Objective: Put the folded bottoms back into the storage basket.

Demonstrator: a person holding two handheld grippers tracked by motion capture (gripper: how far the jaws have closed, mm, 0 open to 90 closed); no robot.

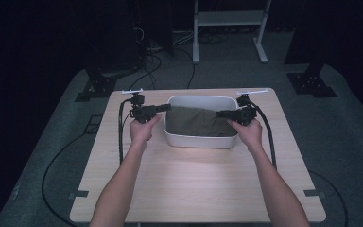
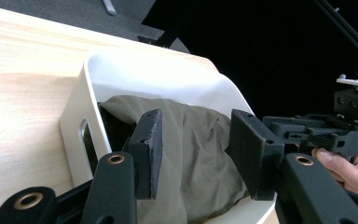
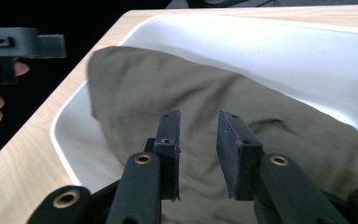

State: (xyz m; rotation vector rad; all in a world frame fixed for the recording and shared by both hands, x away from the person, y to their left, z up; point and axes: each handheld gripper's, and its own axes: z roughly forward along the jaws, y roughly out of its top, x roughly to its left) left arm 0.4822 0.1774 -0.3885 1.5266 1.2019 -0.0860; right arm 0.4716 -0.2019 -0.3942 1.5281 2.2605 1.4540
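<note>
From the high view, your left claw (image 1: 166, 107) sits at the nine o'clock end of the white bin (image 1: 199, 140) and your right claw (image 1: 220, 114) at the three o'clock end, both pointing inward over the olive cloth (image 1: 196, 121) that lies bunched inside the bin. The bin stands on the pale wooden tabletop (image 1: 194, 184) toward its twelve o'clock edge; around it is grey carpet, trailing cables, and a white metal frame (image 1: 229, 21) in the dark beyond.

In the left gripper view, your left claw (image 2: 200, 156) stands wide apart, holding nothing, just over the cloth (image 2: 200, 149) near the bin's handle slot (image 2: 85, 135). Lower it until the pads straddle a raised fold, not flat fabric, before you squeeze.

In the right gripper view, your right claw (image 3: 198, 154) is parted by a narrower gap above the cloth (image 3: 168, 88); whether the tips already brush the fabric is hard to tell. Pick a ridge close to the bin's wall (image 3: 279, 51) and take a deep bite, so both ends lift evenly and the bin stays put.
</note>
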